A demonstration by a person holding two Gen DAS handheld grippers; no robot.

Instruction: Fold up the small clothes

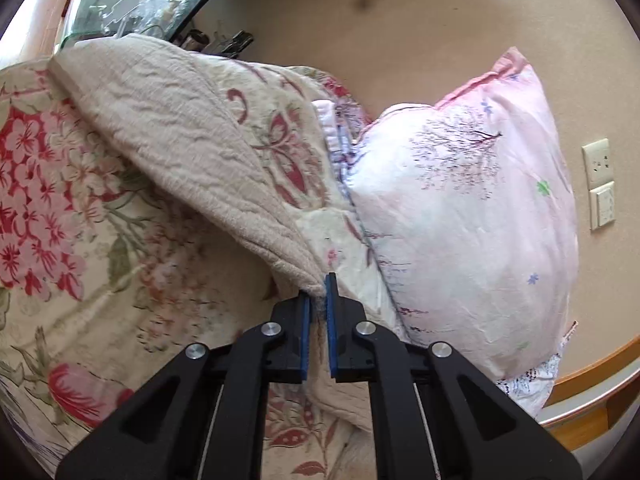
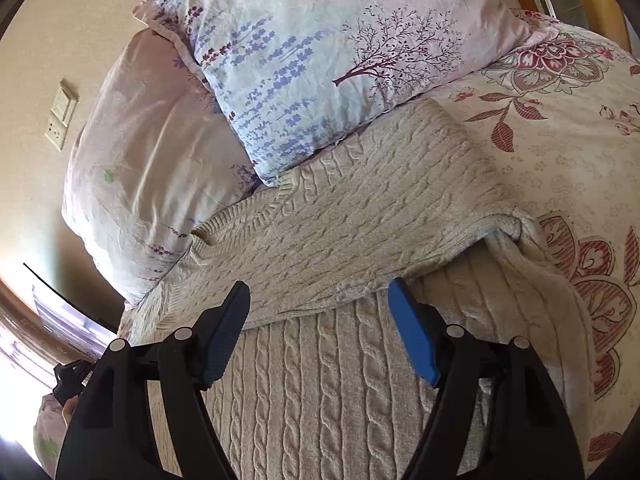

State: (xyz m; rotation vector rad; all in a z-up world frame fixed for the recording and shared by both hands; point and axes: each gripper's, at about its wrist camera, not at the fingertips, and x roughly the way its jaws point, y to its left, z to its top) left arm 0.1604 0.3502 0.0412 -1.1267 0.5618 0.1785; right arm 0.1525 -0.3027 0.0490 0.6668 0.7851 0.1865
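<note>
A beige cable-knit sweater (image 2: pixel 328 224) lies on the floral bed cover (image 2: pixel 560 152), one part folded across the rest. In the left wrist view the same sweater (image 1: pixel 172 128) rises as a lifted flap, and my left gripper (image 1: pixel 318 292) is shut on its corner between the blue pads (image 1: pixel 331 300). My right gripper (image 2: pixel 320 296) hovers open just over the folded edge of the sweater, with its blue pad (image 2: pixel 412 332) and dark pad (image 2: pixel 226 332) spread wide and no cloth pinched between them.
Two pink and lilac printed pillows (image 2: pixel 320 48) (image 1: pixel 472 208) lean against the beige wall beside the sweater. A wall socket plate (image 1: pixel 600 184) is at the right. A glass bedside shelf with clutter (image 1: pixel 140 0) lies beyond the bed cover (image 1: pixel 60 200).
</note>
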